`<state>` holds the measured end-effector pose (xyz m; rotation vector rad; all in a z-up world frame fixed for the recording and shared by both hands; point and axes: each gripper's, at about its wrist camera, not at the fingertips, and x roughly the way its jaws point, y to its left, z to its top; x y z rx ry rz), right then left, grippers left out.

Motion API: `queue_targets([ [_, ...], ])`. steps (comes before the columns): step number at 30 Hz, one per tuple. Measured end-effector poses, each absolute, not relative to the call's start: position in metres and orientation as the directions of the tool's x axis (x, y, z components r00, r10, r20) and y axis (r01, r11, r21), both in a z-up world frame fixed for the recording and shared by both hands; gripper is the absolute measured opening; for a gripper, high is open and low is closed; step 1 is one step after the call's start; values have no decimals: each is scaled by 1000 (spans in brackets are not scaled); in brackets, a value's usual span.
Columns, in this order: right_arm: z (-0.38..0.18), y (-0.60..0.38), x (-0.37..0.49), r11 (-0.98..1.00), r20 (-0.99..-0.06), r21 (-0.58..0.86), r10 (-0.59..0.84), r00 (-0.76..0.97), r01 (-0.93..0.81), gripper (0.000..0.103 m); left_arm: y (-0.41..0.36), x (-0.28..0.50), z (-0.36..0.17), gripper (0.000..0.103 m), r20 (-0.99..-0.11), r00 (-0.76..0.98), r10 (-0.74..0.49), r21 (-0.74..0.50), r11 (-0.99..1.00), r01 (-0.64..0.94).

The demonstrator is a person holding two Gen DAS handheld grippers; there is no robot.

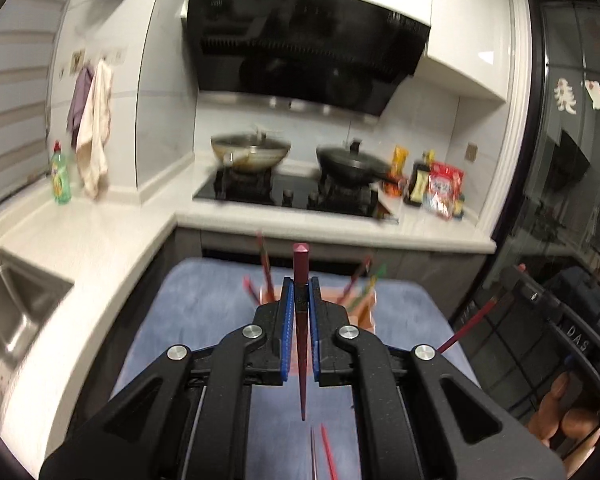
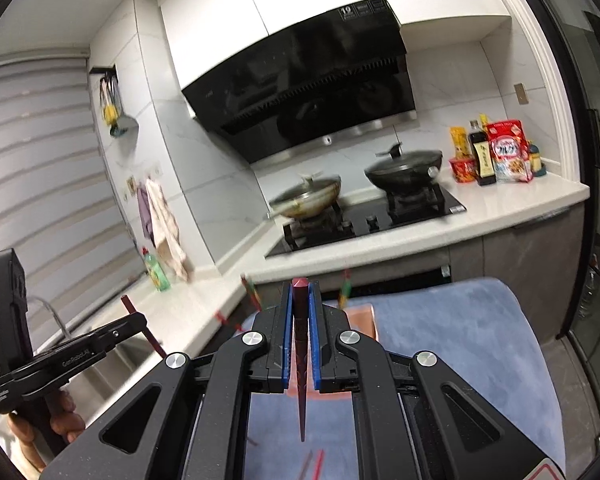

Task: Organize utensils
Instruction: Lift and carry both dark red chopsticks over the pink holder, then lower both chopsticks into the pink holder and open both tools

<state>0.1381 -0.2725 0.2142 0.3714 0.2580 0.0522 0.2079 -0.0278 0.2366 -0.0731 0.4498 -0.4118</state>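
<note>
Both tools are mid-carry w/ one dark red chopstick each. Left tool [image 1: 300, 292] is clamped on its chopstick [image 1: 301, 344], blunt end fwd; right tool [image 2: 300, 300] is likewise clamped on its chopstick [image 2: 301, 360]. The pink holder [image 1: 364, 312], already holding several chopsticks, sits just ahead on the blue-cloth counter [image 1: 204, 304]. Next, prob: tip each stick upright over the holder, then release. More loose sticks [image 1: 327, 456] lie below.

2 woks [image 1: 251, 151] on stove [image 1: 288, 194], soap bottle [image 1: 61, 178] nearby

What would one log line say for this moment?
left gripper: holds dark-red chopstick | right gripper: holds dark-red chopstick | pink holder: ahead
</note>
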Motion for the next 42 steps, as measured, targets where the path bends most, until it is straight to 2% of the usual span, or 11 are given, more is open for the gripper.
queue_targets([
  [8, 250, -286, 204, 916, -149, 401, 79, 986, -13, 7, -54, 262, 284, 7, -289, 868, -404, -174, 914, 367],
  [11, 251, -287, 224, 917, -149, 399, 65, 987, 0, 7, -61, 283, 288, 7, -274, 877, -394, -176, 917, 358],
  [19, 213, -291, 266, 914, -236, 403, 46, 971, 54, 7, -71, 318, 254, 7, -332, 875, -352, -144, 936, 322],
  [25, 181, -289, 283, 920, -316, 381, 37, 948, 91, 7, -72, 334, 218, 7, -406, 848, -340, -152, 940, 305],
  [28, 177, -289, 284, 920, -318, 382, 39, 947, 90, 13, -71, 339, 209, 9, -432, 846, -314, -143, 950, 279],
  [29, 178, -289, 283, 920, -316, 382, 41, 948, 88, 16, -71, 339, 208, 15, -437, 845, -309, -141, 951, 275],
  [30, 180, -289, 282, 920, -314, 382, 40, 949, 87, 20, -70, 338, 207, 32, -439, 847, -299, -138, 954, 266],
  [32, 185, -290, 277, 923, -302, 377, 37, 953, 84, 26, -67, 333, 208, 54, -426, 858, -288, -137, 958, 253],
  [38, 197, -283, 259, 932, -290, 357, 52, 955, 57, 30, -66, 313, 214, 57, -412, 869, -275, -104, 961, 255],
  [42, 199, -273, 240, 941, -301, 336, 70, 951, 37, 36, -66, 291, 213, 68, -421, 867, -266, -72, 963, 261],
])
